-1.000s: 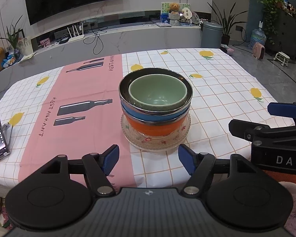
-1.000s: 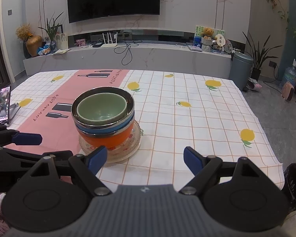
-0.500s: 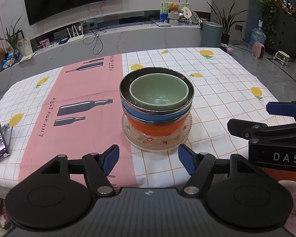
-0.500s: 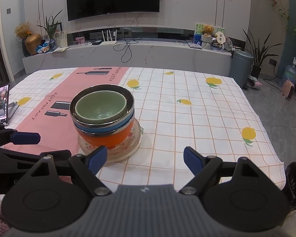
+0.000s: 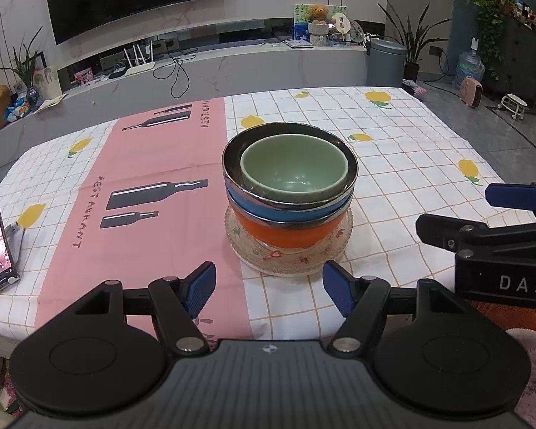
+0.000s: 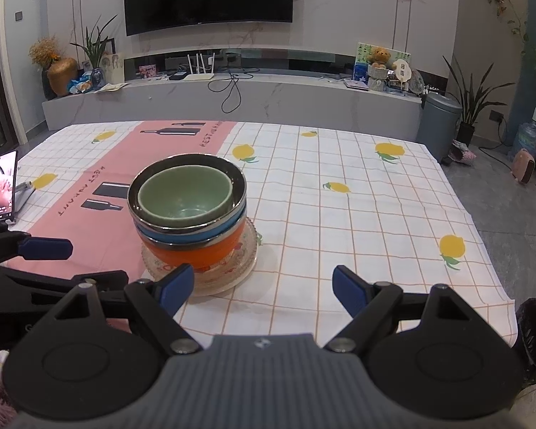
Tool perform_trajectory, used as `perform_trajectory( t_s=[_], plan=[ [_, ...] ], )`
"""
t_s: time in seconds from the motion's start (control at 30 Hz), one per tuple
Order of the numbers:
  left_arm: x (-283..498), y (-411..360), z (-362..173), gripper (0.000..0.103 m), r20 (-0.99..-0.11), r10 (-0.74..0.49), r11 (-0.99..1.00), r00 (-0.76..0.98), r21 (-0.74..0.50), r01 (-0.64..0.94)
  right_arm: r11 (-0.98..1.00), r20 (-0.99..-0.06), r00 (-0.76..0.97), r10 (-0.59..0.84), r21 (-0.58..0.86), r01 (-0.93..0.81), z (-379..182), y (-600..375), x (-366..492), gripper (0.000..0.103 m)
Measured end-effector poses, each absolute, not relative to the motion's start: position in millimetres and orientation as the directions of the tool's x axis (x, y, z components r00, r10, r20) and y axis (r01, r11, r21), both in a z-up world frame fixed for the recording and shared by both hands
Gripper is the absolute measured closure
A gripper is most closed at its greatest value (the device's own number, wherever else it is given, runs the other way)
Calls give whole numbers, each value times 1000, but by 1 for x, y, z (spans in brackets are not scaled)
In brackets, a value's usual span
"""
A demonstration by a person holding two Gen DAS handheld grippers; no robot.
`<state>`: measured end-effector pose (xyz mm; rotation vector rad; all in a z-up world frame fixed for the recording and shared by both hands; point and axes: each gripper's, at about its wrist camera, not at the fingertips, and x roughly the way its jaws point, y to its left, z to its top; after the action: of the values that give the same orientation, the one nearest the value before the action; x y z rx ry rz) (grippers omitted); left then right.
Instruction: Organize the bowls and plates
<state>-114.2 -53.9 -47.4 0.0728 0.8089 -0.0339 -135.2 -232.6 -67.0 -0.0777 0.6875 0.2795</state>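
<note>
Nested bowls (image 5: 289,193) on a glass plate (image 5: 288,254) are seen just beyond the left gripper (image 5: 269,284); both grippers' jaws are held apart, the right gripper (image 6: 264,286) empty.

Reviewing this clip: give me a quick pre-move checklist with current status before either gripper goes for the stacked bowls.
1. Left gripper open, holding nothing: ok.
2. Right gripper open, holding nothing: ok.
3. Pale green ceramic bowl nested on top: ok.
4. Blue steel-rimmed bowl sits level in the orange steel-rimmed bowl: ok.
5. Stack centred on the clear patterned glass plate: ok.
6. Plates hidden under the glass plate: cannot tell.
</note>
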Motion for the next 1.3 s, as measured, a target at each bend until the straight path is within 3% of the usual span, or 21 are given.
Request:
perform_trajectory(
  t_s=[1.3],
  plan=[
    [-119,-56,-33,20,-679,42,994,733,104,39,970,-634,744,210,41,-239,-61,-241,-137,20]
  ],
)
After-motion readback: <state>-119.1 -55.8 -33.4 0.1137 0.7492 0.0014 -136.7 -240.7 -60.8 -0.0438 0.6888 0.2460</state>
